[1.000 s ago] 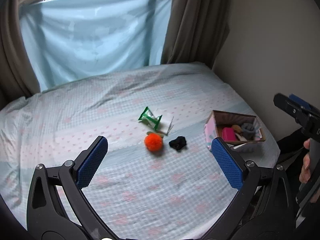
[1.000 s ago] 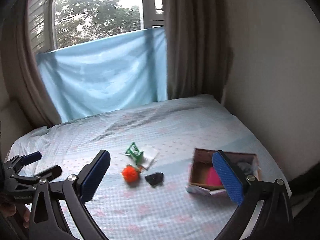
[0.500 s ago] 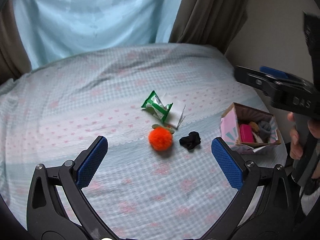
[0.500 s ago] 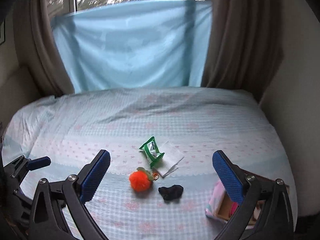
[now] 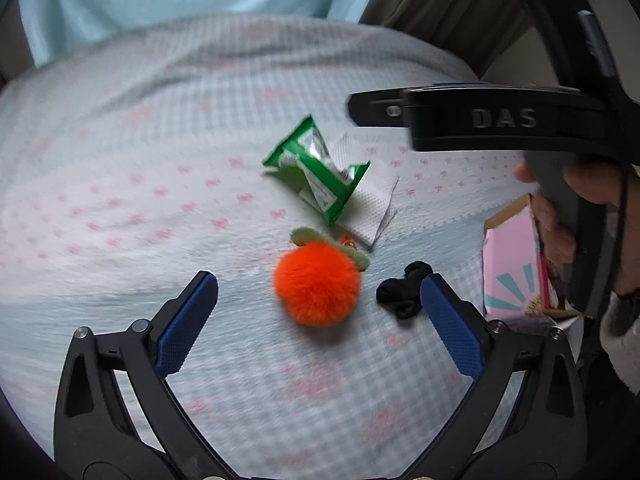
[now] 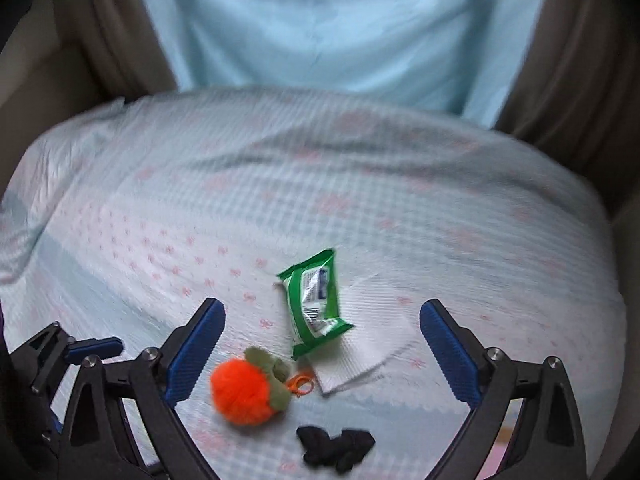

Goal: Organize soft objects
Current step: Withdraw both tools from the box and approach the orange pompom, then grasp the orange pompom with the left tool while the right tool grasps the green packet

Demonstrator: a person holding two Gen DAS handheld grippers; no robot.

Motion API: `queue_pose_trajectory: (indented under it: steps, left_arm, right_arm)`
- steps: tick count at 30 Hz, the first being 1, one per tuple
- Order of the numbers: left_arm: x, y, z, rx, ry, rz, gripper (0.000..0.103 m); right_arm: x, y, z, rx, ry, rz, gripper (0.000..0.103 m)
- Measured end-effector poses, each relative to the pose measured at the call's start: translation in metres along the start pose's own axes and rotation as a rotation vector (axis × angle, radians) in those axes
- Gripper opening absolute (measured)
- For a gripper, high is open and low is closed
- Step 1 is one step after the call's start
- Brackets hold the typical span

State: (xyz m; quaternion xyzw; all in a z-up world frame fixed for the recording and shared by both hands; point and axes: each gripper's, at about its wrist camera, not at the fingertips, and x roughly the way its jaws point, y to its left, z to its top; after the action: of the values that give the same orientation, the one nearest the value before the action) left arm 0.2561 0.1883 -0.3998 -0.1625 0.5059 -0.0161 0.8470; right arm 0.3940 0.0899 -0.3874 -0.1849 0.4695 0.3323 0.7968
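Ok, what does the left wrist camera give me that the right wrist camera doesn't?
Left wrist only: the pink box at the bed's right edge, and the hand holding the right gripper's handle.

Right wrist only: the right gripper open and empty, and more of the bedsheet with the blue cloth behind.

Both: orange pompom, black soft item, green packet lying on a white tissue, and the open left gripper.

bed sheet (image 6: 360,184) | pale blue cloth (image 6: 340,24) | brown curtains (image 6: 568,60)
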Motion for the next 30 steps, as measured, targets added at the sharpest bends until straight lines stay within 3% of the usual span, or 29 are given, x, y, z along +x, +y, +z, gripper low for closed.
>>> queue_pose_trajectory:
  steps: [4,8,13,19,20,24,30]
  left_arm:
    - [0.035,0.010,-0.003,-0.028,0.024,-0.007,0.098]
    - [0.064,0.016,-0.005,-0.048,0.056,-0.026,0.093]
    - [0.089,0.020,-0.006,-0.054,0.080,-0.048,0.087]
    - [0.104,0.016,-0.010,-0.010,0.105,-0.047,0.069]
    - [0.105,0.015,-0.009,-0.002,0.106,-0.044,0.062]
    - [0.109,0.012,-0.009,0.014,0.117,-0.044,0.036]
    - [0.108,0.004,-0.011,0.044,0.116,-0.042,0.033]
  right_arm:
    - [0.048,-0.003,0.004,-0.036,0.060,0.044,0.096]
    - [0.087,-0.001,-0.001,-0.068,0.119,0.064,0.079]
    - [0.118,0.001,-0.003,-0.079,0.147,0.082,0.073]
    - [0.141,0.005,-0.004,-0.114,0.172,0.088,0.055]
    - [0.142,0.005,-0.003,-0.114,0.172,0.085,0.048]
    - [0.142,0.005,-0.003,-0.105,0.165,0.078,0.042]
    - [0.134,0.005,-0.006,-0.092,0.134,0.044,0.036]
